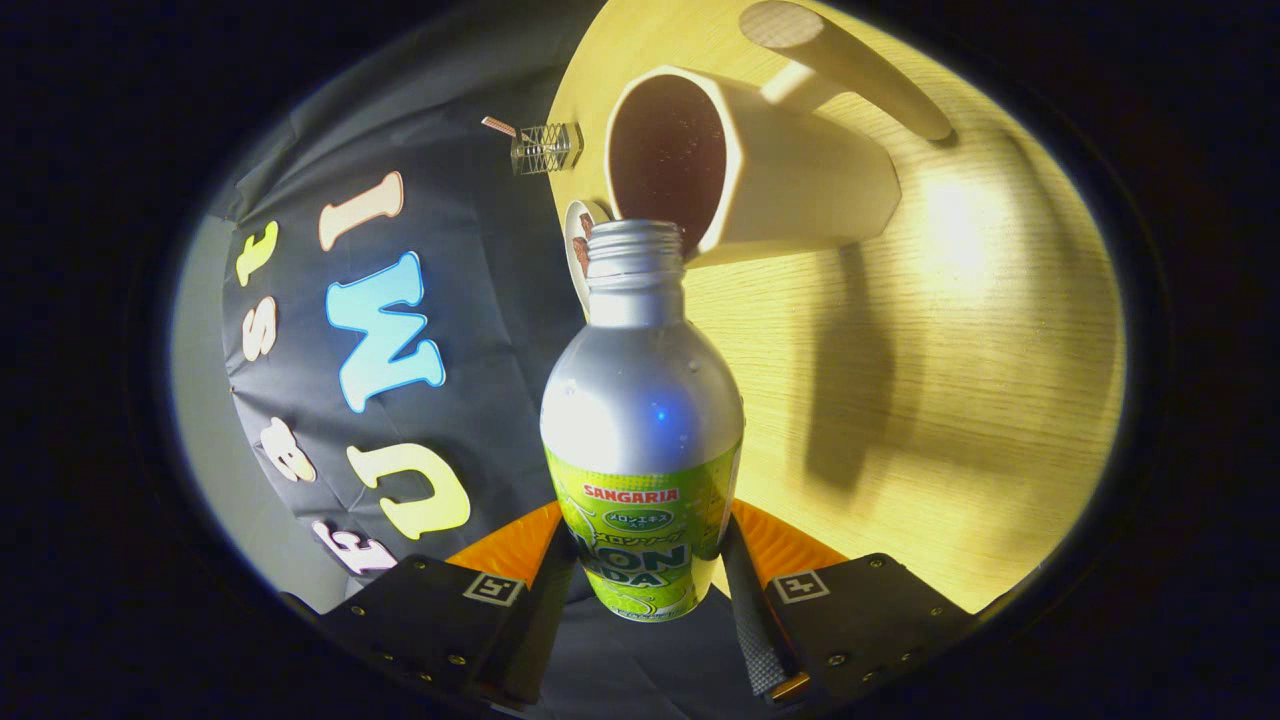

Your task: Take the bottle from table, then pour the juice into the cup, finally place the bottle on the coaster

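Note:
My gripper [640,560] is shut on a silver bottle [640,400] with a green label, both fingers pressing its lower body. The whole view is rolled sideways, so the bottle is tipped over. Its open threaded neck [634,250] points at the mouth of a cream cup [800,180] with a handle, standing on the wooden table [950,400]. The cup's inside is dark; I cannot make out a stream of juice. Just behind the bottle's neck, by the table's far edge, peeks a round white coaster [578,245].
A small clear ribbed object [545,148] with a thin stick sits at the table's far edge, near the cup. The black cloth wall rises right behind that edge. The bottle's shadow falls on the bare wood beside the cup.

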### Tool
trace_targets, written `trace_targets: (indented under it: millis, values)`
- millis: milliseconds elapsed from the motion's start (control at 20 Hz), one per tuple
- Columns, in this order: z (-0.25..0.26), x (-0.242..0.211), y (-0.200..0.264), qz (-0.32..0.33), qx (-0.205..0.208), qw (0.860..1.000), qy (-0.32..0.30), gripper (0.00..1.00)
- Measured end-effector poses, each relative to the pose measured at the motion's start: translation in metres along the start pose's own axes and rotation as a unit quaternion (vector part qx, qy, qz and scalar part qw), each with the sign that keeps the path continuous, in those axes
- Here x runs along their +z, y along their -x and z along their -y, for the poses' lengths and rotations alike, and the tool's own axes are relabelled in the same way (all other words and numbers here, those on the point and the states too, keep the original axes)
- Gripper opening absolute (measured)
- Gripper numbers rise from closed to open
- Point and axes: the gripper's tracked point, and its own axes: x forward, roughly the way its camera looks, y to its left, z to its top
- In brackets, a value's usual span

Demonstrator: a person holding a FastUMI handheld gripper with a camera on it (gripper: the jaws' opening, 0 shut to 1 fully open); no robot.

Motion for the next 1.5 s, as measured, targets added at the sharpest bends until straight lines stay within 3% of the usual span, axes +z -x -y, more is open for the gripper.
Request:
trace_targets:
  millis: [1500]
  values:
    - [-0.027, 0.004, 0.007, 0.003, 0.012, 0.996, -0.083, 0.75]
